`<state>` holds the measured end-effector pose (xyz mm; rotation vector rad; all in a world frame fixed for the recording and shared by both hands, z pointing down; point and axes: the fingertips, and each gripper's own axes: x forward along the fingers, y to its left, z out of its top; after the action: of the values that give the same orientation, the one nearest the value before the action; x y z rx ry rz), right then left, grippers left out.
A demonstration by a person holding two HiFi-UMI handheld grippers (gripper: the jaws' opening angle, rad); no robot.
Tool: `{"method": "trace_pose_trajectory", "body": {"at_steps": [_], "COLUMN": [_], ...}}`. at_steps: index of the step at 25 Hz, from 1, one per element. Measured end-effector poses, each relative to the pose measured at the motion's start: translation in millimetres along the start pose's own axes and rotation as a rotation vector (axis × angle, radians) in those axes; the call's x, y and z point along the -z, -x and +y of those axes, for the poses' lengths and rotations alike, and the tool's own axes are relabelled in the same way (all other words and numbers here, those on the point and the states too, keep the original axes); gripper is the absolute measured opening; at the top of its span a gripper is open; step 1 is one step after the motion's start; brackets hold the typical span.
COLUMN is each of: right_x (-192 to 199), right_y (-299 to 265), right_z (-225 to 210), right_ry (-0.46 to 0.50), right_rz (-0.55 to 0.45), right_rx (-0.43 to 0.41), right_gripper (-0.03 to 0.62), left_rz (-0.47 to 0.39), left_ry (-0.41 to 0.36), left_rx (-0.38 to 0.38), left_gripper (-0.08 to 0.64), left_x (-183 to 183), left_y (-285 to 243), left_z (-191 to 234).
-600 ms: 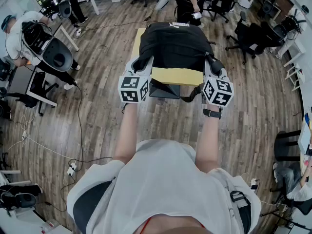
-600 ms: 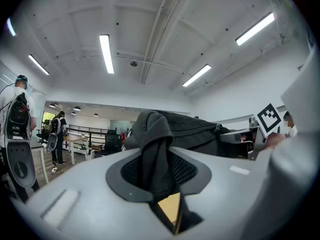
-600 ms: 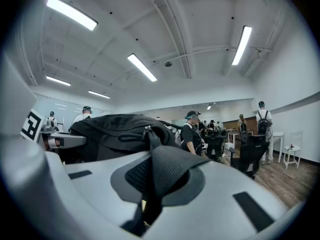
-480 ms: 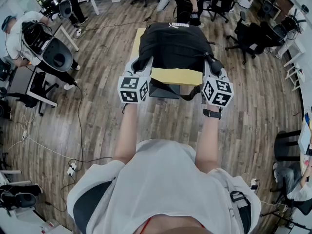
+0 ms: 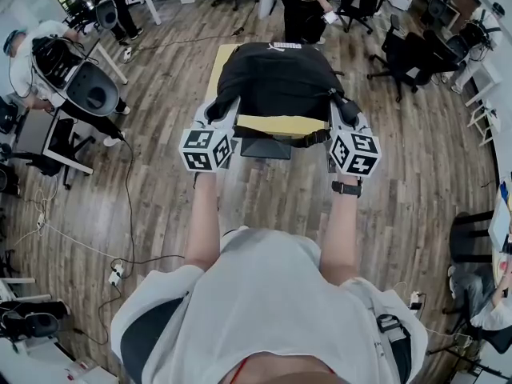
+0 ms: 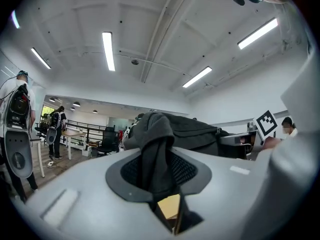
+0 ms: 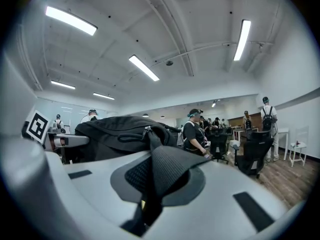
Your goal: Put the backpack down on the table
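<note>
The black backpack (image 5: 272,78) lies on the yellow table (image 5: 280,125) and covers most of its top. My left gripper (image 5: 226,112) is shut on a dark fabric strap (image 6: 155,156) at the pack's near left corner. At the near right corner my right gripper (image 5: 342,112) is shut on a ribbed black strap (image 7: 167,171). In the left gripper view the backpack (image 6: 192,134) bulks just beyond the left gripper (image 6: 167,189). In the right gripper view the backpack (image 7: 115,131) sits ahead to the left of the right gripper (image 7: 152,186). Both grippers point level.
A person in black (image 5: 302,2) stands just behind the table. Office chairs (image 5: 408,54) stand at the right, and another person with a chair (image 5: 48,62) is at the left. A cable (image 5: 128,206) runs over the wooden floor. A dark panel (image 5: 268,146) hangs under the table's near edge.
Both grippers and the backpack have moved away from me, further over the table. The left gripper has also shifted left. The person behind the table has stepped closer to it.
</note>
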<state>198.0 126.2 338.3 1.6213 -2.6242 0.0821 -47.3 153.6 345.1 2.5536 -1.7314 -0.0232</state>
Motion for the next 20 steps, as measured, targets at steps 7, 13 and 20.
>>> {"method": "trace_pose_trajectory", "body": {"at_steps": [7, 13, 20], "right_x": [7.7, 23.4, 36.3], "right_y": [15.6, 33.4, 18.4], "right_z": [-25.7, -36.5, -36.6], "right_ry": [-0.004, -0.003, -0.015], "right_rz": [0.009, 0.025, 0.049], "right_rx": [-0.005, -0.024, -0.022], "right_gripper": [0.032, 0.032, 0.032], "left_rz": [0.001, 0.010, 0.037], "left_ry": [0.012, 0.031, 0.025], "left_rx": [0.006, -0.031, -0.055], "left_gripper": [0.104, 0.104, 0.106], "left_x": [8.1, 25.2, 35.3], "left_y": [-6.1, -5.4, -12.2], "left_z": [-27.3, -45.1, -36.2]}}
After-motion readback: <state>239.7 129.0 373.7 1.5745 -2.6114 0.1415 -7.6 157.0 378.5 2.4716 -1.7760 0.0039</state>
